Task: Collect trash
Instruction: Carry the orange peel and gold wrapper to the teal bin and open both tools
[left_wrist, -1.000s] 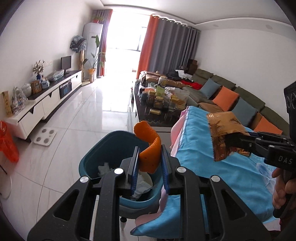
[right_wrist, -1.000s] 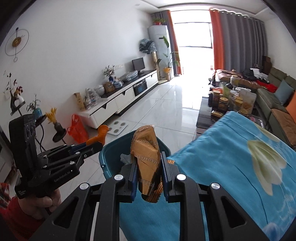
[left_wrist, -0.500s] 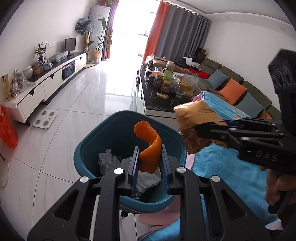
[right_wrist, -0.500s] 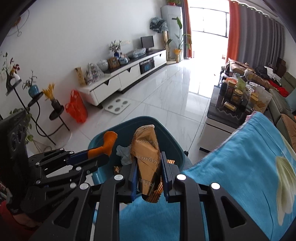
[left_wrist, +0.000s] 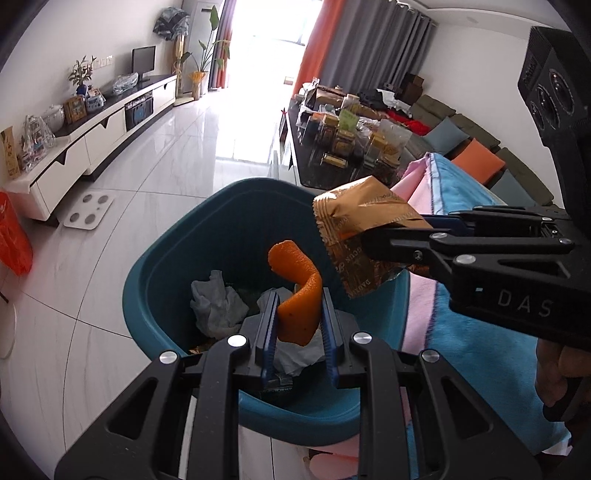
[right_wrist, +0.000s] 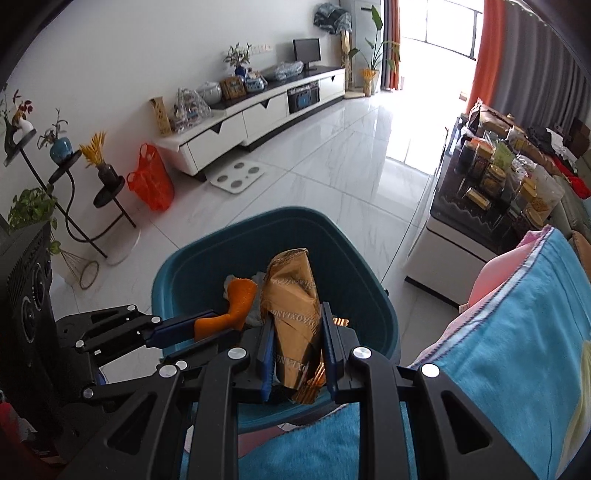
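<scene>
My left gripper (left_wrist: 298, 334) is shut on a curled orange peel (left_wrist: 297, 291) and holds it over the teal trash bin (left_wrist: 166, 258). My right gripper (right_wrist: 297, 354) is shut on a crumpled gold snack wrapper (right_wrist: 291, 306), also above the bin (right_wrist: 354, 266). In the left wrist view the wrapper (left_wrist: 354, 236) hangs over the bin's right rim from the right gripper (left_wrist: 373, 240). In the right wrist view the left gripper (right_wrist: 177, 328) and peel (right_wrist: 236, 306) reach in from the left. White crumpled tissues (left_wrist: 216, 306) lie inside the bin.
A table with a blue cloth (right_wrist: 517, 350) over a pink one (left_wrist: 417, 295) stands to the right of the bin. A dark coffee table with jars (left_wrist: 343, 147) is behind. A white TV cabinet (right_wrist: 258, 110), a scale (right_wrist: 236, 177) and an orange bag (right_wrist: 151, 181) are left.
Both grippers have moved forward and tilted down over the bin, which now fills more of each view. The peel and wrapper are still held.
</scene>
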